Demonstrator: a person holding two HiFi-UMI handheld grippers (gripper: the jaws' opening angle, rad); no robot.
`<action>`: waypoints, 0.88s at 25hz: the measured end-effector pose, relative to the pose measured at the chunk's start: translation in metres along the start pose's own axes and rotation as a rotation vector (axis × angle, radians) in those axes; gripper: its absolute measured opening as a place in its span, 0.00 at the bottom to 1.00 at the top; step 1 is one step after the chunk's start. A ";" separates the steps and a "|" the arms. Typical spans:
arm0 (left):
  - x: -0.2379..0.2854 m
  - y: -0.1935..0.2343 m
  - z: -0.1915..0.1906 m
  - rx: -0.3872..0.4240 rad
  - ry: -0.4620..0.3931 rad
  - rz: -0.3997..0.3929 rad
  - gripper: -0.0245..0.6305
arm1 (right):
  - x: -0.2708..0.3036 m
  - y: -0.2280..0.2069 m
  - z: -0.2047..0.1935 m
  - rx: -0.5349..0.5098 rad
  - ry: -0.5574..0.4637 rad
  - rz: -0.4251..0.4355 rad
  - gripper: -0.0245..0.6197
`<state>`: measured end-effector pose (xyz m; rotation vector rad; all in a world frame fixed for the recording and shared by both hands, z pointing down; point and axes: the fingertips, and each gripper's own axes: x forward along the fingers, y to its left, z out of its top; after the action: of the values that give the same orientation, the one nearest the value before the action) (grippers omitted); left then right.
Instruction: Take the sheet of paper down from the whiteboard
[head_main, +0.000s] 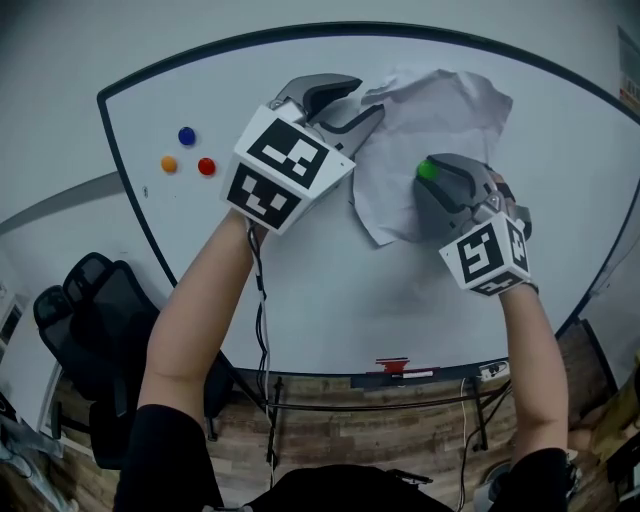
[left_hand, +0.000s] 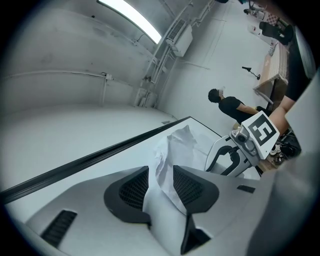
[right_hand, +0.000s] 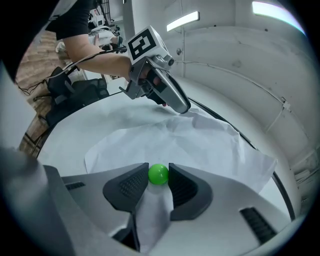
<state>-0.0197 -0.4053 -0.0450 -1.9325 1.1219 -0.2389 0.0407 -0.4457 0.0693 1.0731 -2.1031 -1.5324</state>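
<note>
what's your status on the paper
Left gripper open, crumpled edge of the sheet between its jaws. Right gripper shut on the green magnet on the sheet. Sheet not yet off the whiteboard.

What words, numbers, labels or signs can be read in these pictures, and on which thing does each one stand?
No text can be read.
Cubes on the left gripper and right gripper: black-and-white square codes, no letters.
The sheet of paper and the green magnet: no print shows.
The red item on the whiteboard ledge: white label, too small to read.
The sign at the head view's right edge: cut off, blurred.
</note>
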 end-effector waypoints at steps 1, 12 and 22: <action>0.002 0.000 -0.001 -0.001 0.004 -0.004 0.29 | 0.000 0.000 0.000 0.001 0.001 -0.001 0.24; 0.016 -0.002 -0.002 0.035 0.024 0.030 0.14 | 0.001 0.001 0.000 0.024 0.011 0.004 0.24; 0.018 -0.003 -0.010 0.043 0.080 0.040 0.06 | 0.003 0.001 -0.003 0.035 0.021 0.016 0.24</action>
<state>-0.0128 -0.4247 -0.0410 -1.8750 1.1965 -0.3183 0.0401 -0.4490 0.0710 1.0767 -2.1265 -1.4761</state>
